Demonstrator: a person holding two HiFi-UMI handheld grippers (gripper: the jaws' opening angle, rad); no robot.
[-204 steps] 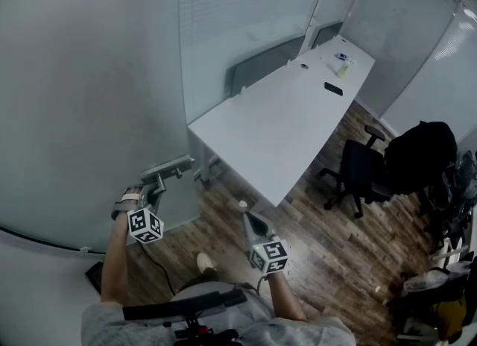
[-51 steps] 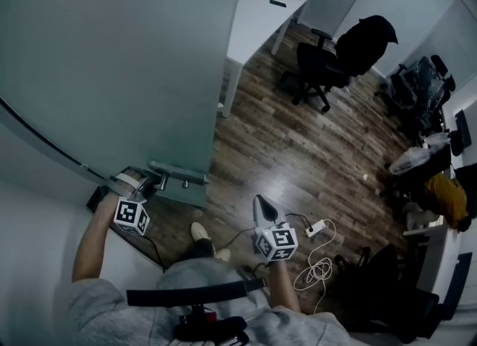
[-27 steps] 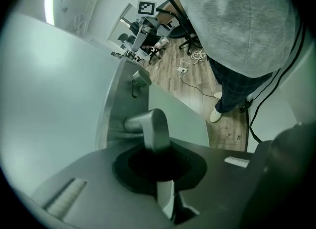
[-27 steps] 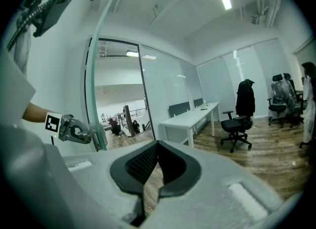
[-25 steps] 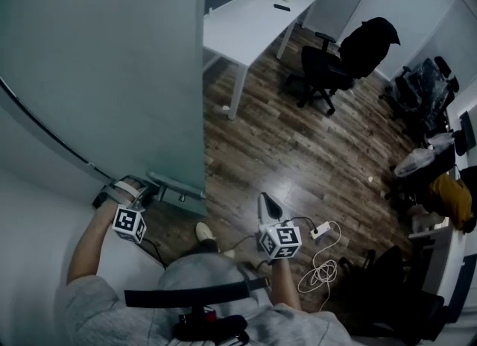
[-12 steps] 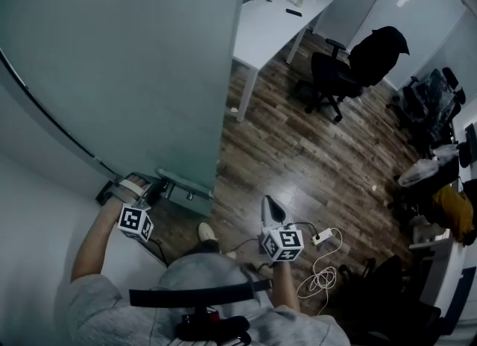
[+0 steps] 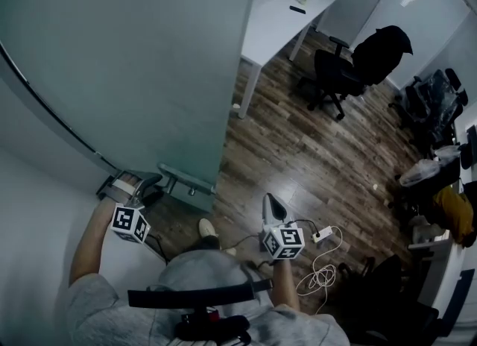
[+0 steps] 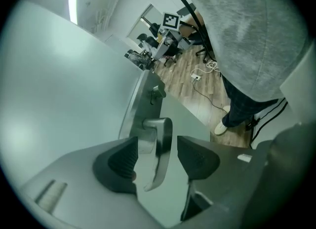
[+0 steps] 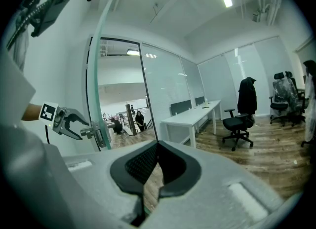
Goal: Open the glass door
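The glass door (image 7: 149,76), a tall frosted panel, stands partly open at the left of an office, its lower edge over a dark wood-plank floor (image 7: 298,158). At the door's free edge the left gripper (image 8: 157,161) straddles the metal lever handle (image 8: 160,144). Its jaws have just been opening and now stand wide, with the lever between the pads but not clamped. The right gripper (image 9: 157,166) hangs low over the floor beside the person (image 7: 112,307) in a grey top, well apart from the door, its jaws closed on nothing.

Beyond the door a long white desk (image 7: 287,13) runs toward the far wall, with a few small items at its far end. A black office chair (image 7: 350,72), draped in something dark, stands just beside the desk. Frosted glass partitions (image 9: 217,80) close off the room. On the floor near the right gripper lie a white power strip (image 7: 322,233) and a loose coil of white cable (image 7: 317,274).
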